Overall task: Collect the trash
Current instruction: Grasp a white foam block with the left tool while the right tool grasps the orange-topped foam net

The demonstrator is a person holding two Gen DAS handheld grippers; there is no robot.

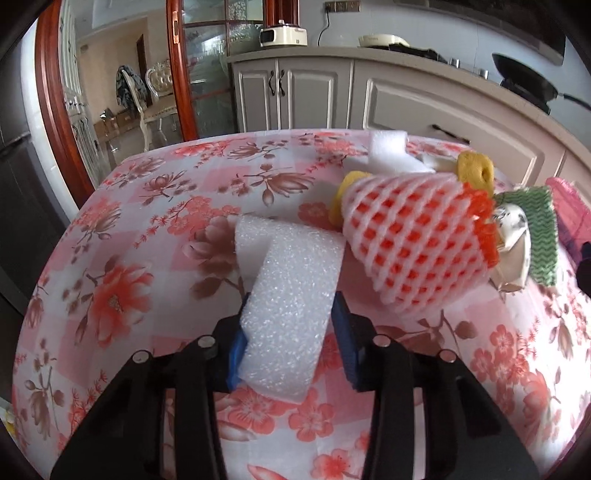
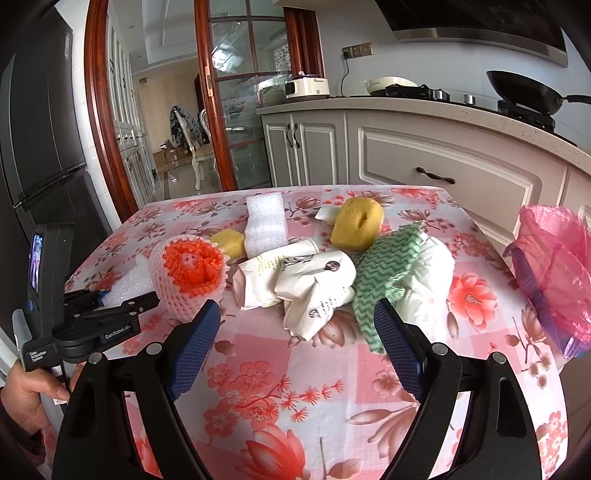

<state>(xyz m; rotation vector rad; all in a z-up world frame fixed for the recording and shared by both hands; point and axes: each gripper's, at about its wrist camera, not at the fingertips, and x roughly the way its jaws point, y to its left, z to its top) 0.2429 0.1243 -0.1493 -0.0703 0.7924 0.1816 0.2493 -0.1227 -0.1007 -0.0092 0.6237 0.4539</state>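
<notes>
Foam strip [image 1: 291,314], pebbly white, between left gripper [image 1: 290,343] pads.

pink bag [image 2: 554,273]: cut off at right edge | foam strip [image 2: 127,282]: half-hidden behind left tongs [image 2: 122,301]

Setting: a home kitchen. Grey panelled cabinets [image 2: 424,155] with dark handles run under a pale speckled counter [image 2: 461,110]. On the counter stands a gas hob [image 2: 436,94] carrying a black wok [image 2: 524,90], with a range hood [image 2: 480,26] above it. A cream appliance [image 2: 306,86] sits near the counter's far end, plugged into a wall socket [image 2: 356,50]. A dark fridge [image 2: 40,122] stands at the left. A table [image 2: 295,387] with a pink floral cloth stands in front of the cabinets. Through a red wooden glazed door [image 2: 229,92], a dining chair [image 2: 199,147] shows in the next room.
</notes>
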